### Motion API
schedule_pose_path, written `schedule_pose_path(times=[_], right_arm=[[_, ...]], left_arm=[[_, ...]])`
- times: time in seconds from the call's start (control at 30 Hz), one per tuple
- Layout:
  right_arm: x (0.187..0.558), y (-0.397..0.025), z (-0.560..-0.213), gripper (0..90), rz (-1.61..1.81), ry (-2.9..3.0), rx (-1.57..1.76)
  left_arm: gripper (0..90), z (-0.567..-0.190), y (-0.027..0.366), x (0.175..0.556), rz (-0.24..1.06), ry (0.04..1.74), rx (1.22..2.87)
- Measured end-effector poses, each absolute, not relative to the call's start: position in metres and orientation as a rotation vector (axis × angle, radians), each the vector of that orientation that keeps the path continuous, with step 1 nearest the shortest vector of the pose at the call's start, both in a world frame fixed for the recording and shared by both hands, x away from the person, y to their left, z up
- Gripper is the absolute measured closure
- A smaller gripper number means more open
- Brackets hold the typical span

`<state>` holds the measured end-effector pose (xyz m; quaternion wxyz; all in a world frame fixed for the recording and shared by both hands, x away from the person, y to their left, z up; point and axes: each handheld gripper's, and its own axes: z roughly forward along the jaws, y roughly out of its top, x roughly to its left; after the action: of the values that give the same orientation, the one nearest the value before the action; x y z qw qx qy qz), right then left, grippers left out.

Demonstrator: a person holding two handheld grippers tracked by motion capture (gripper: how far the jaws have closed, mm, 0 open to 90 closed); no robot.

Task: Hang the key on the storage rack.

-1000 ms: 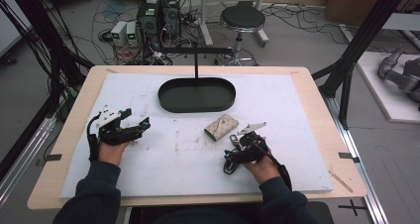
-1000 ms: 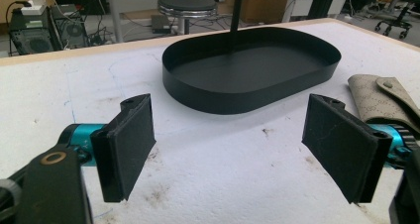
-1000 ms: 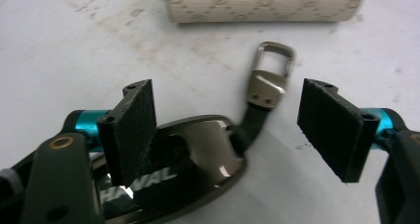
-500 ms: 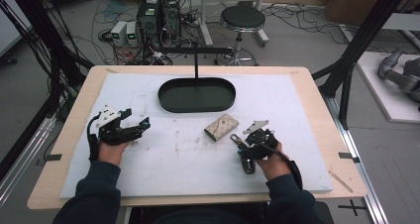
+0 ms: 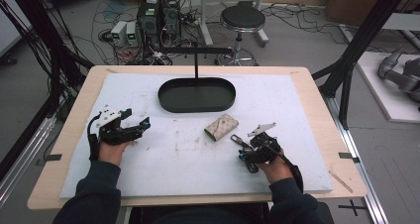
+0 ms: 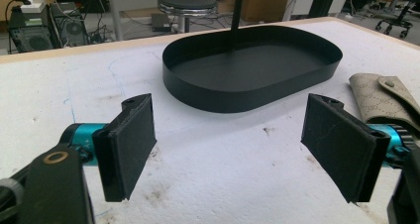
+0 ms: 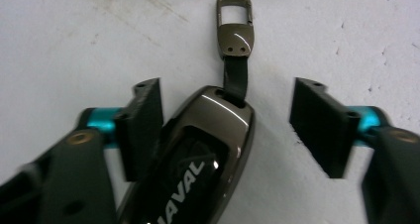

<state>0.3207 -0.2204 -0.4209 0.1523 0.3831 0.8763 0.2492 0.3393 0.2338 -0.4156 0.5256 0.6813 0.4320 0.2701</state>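
A person seated at a white-covered counter (image 5: 297, 100) works two hand-held tools around a dark metallic car key fob (image 7: 198, 154), which lies flat on the counter near its front right. The right tool (image 5: 247, 157) hovers directly over the fob with its jaws spread wide, one pad just beside the fob's left flank and the other well apart on the far side; nothing is gripped. A short strap leads from the fob's nose to a metal clasp (image 7: 235, 28) lying beyond the jaws. Just past it rests a beige patterned key pouch (image 5: 221, 127), and farther back a black oval tray (image 5: 171, 102) stands with an upright post rising behind it. The left tool (image 5: 131, 130) rests near the counter's left side, jaws also wide apart and holding nothing, pointed towards the tray. Judging by the layout, the work is at an early stage: the fob is lined up for a pickup but not yet grasped, and the tray sits bare.
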Motion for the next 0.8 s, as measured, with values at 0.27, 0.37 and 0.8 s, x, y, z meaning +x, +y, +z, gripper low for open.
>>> schedule_pose_path(times=[0.27,0.37,0.8], right_arm=[[0.322,-0.229,-0.422,28.0,0.682,2.422,1.129],[0.321,-0.231,-0.428,25.5,0.696,2.433,1.222],[0.329,-0.236,-0.435,33.5,0.742,2.394,1.271]], left_arm=[[20.9,-0.416,0.233,0.339,0.645,1.033,1.629],[20.9,-0.416,0.233,0.34,0.644,1.035,1.628],[21.0,-0.416,0.234,0.34,0.641,1.036,1.626]])
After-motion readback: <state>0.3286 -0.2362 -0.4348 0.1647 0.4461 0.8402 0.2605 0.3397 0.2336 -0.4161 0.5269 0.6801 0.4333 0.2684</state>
